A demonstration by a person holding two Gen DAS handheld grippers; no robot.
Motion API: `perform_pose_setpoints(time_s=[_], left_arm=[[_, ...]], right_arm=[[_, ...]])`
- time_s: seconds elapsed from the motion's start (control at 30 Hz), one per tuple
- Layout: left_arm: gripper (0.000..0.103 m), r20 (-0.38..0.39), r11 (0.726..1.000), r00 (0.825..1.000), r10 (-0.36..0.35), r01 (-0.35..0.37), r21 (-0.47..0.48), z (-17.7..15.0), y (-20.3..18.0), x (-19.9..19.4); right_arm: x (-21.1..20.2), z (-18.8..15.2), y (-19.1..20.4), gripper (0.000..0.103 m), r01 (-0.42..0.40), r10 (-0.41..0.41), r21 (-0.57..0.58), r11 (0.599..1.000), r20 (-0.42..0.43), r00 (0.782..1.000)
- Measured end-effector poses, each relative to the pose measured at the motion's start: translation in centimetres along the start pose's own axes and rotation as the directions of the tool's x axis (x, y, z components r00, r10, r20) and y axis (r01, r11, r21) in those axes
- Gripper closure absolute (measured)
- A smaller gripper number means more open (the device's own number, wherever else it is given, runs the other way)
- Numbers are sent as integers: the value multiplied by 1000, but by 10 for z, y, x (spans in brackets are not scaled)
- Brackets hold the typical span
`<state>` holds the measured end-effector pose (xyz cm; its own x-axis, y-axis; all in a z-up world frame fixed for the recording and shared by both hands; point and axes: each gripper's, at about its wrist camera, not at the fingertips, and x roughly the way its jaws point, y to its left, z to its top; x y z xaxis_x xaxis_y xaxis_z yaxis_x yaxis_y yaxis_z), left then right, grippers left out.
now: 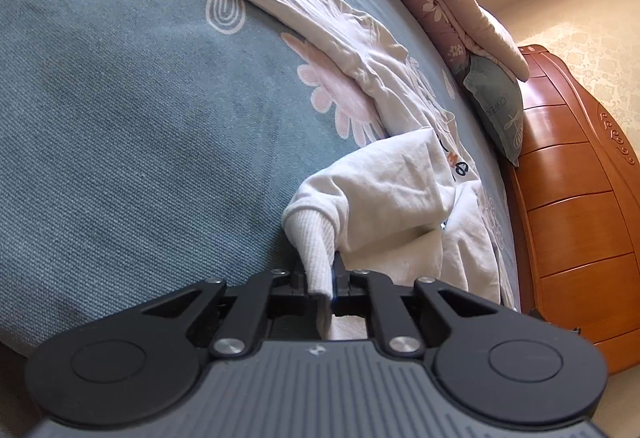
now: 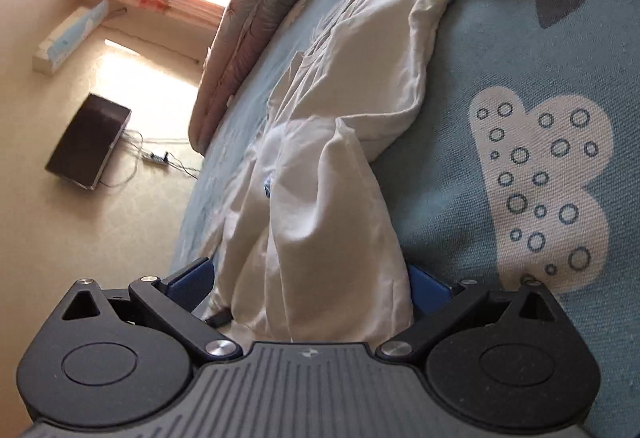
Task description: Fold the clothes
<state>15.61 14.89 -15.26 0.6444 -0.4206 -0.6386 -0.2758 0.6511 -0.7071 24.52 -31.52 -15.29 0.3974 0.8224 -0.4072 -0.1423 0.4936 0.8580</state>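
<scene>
Currently left gripper (image 1: 322,272) is clamped on the ribbed cuff (image 1: 314,238) of the white garment (image 1: 396,174) lying on the bed (image 1: 120,98). Right gripper (image 2: 310,284) stands wide, with garment fabric bunched between its fingers (image 2: 426,284); whether they press it, I cannot tell.

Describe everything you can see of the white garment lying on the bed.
The white long-sleeved cotton garment lies crumpled across the blue patterned bedsheet. Its ribbed cuff is pinched in the left tool; a bunched fold sits between the right tool's blue fingers. Small print shows near the chest.
</scene>
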Motion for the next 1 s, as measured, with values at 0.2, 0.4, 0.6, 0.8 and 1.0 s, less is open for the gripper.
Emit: perform_pose_setpoints(time_s=[0.2,0.4,0.6,0.8,1.0], left_arm=[[92,0,1000,1000,-13,13,-13,0,4,-1],[91,-1,999,1000,-26,26,-31,1,7,0],[91,6,999,1000,-29,29,-35,0,8,0],[91,11,999,1000,-19,20,-26,0,6,1],[92,14,1000,1000,16,-16,-16,-1,-1,-1]], right_arm=[[-4,-20,13,0,-8,-8,-121,993,-130,991],[3,-6,8,7,-62,42,-142,988,-139,989],[-8,-10,-3,33,-67,52,-183,981,-87,995],[-12,-13,-19,99,1,-3,-139,990,-12,1000],[-6,-17,-18,101,66,-65,-105,992,10,998]])
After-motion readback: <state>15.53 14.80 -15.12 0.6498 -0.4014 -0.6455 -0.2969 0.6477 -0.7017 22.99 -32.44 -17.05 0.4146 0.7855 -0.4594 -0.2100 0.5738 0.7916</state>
